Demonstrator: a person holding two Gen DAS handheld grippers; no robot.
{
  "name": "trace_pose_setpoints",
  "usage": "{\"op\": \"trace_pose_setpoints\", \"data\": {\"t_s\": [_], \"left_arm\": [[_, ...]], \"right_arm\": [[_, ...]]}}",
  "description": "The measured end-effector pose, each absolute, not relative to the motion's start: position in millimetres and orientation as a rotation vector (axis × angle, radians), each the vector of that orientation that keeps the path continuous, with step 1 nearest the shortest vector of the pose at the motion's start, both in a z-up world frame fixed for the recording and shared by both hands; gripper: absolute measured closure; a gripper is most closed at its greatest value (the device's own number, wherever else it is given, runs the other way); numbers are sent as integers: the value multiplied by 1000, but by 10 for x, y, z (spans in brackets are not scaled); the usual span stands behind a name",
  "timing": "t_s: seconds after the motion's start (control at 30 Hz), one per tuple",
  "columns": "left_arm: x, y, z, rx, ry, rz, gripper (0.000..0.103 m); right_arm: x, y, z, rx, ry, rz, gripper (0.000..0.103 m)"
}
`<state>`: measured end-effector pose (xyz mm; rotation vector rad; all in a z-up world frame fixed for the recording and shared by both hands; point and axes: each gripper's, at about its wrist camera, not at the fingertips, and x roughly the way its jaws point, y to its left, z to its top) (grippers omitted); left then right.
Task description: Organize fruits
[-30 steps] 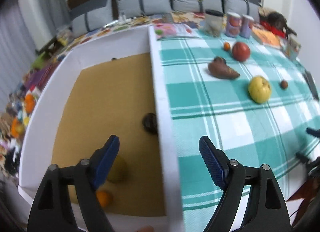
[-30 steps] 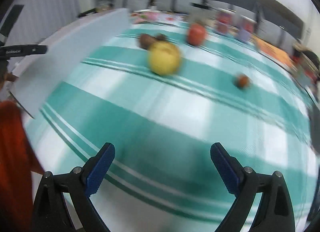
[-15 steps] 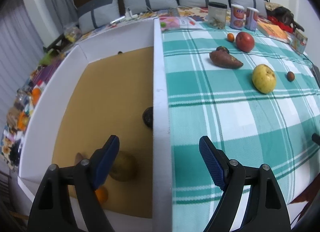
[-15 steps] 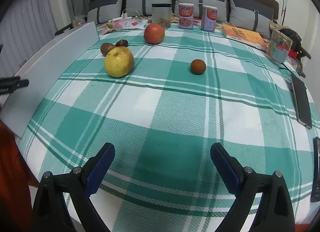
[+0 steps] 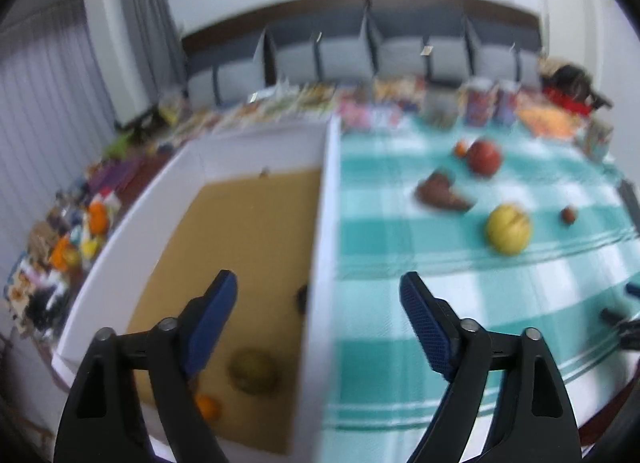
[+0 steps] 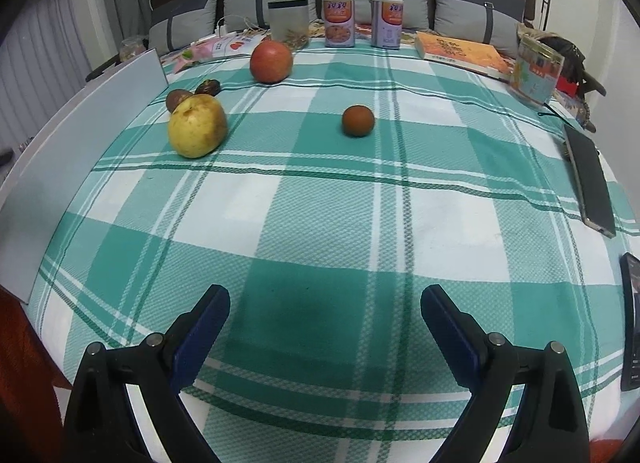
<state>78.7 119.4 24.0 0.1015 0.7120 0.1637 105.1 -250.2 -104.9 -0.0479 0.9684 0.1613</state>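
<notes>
A white box (image 5: 326,191) with a brown floor sits left of the green checked cloth. Inside it lie a greenish fruit (image 5: 253,371), a small orange (image 5: 208,407) and a dark fruit (image 5: 302,297). My left gripper (image 5: 318,295) straddles the box's right wall, its jaws opening with nothing held. On the cloth lie a yellow pear (image 6: 197,126), a red apple (image 6: 271,61), a small brown fruit (image 6: 358,120), a brown tuber (image 5: 440,193) and a dark mangosteen (image 6: 208,87). My right gripper (image 6: 325,309) hangs open over bare cloth, well short of the fruit.
Two cans (image 6: 339,21), a jar (image 6: 289,19), a book (image 6: 460,51) and a packet (image 6: 536,71) line the far edge. A phone (image 6: 590,179) lies at the right edge. Grey cushions stand behind. The box wall (image 6: 80,151) bounds the left.
The left gripper has risen and tilted up, its view now blurred, and its jaws stand slightly wider. The right gripper's view steadied from a blur and shifted slightly toward the fruit.
</notes>
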Motion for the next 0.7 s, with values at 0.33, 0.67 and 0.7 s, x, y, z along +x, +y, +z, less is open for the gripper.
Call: {"op": "trace_pose_setpoints", "data": {"t_s": [0.33, 0.67, 0.7], "left_arm": [[737, 308, -102, -73, 790, -65, 11], [1027, 120, -948, -84, 974, -103, 11], [1078, 113, -1012, -83, 990, -103, 11]], "right_arm": [[1086, -2518, -1082, -48, 971, 148, 6], [1109, -2510, -1118, -63, 973, 121, 2], [1117, -2506, -1129, -69, 974, 116, 2]]}}
